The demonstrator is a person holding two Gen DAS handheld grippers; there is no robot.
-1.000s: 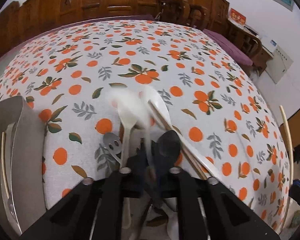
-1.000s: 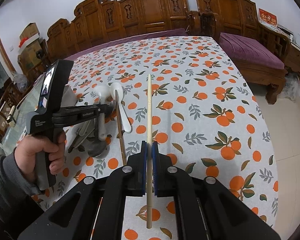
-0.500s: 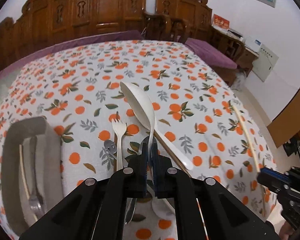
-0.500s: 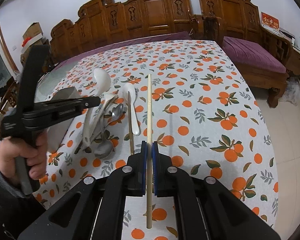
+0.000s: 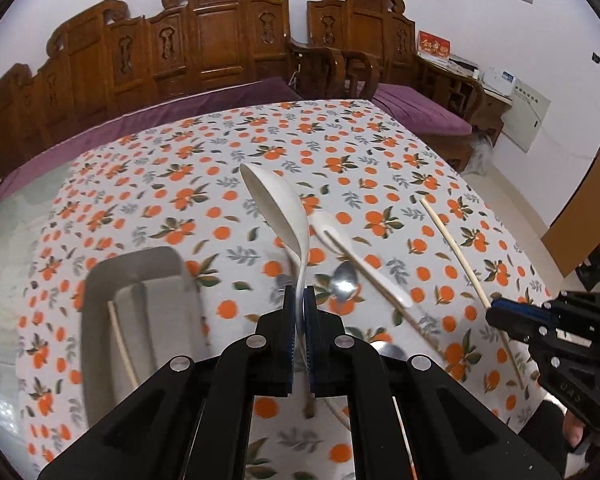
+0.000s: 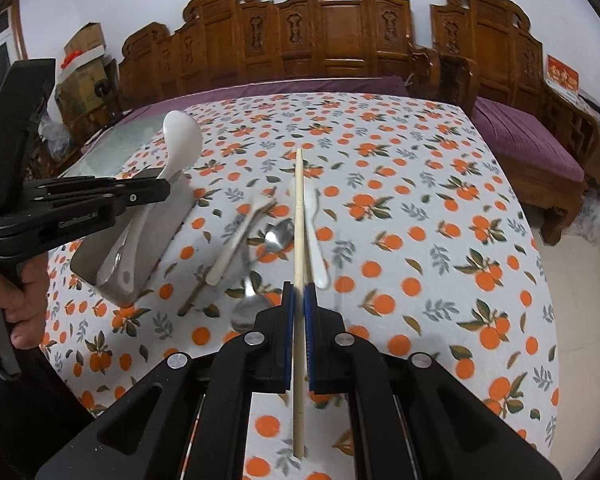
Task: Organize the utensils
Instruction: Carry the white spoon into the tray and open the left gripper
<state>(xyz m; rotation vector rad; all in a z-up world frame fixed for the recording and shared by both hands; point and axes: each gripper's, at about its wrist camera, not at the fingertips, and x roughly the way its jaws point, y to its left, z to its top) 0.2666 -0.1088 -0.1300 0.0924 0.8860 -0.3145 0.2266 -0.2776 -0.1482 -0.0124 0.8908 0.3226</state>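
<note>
We noted the left tool (image 5: 299, 312) clamped on the white spoon (image 5: 276, 208) just right of the grey tray (image 5: 100, 320); the right tool (image 6: 299, 308) pinched a chopstick (image 6: 299, 216). The thin edge grip risked the spoon pivoting and missing the tray.

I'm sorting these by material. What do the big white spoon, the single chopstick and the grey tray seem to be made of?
The big white spoon looks like plastic or melamine: matte, uniformly opaque white.
The chopstick looks like bare bamboo or wood: pale tan, no gloss.
The grey tray could be brushed metal or plastic: dull, even grey walls.
</note>
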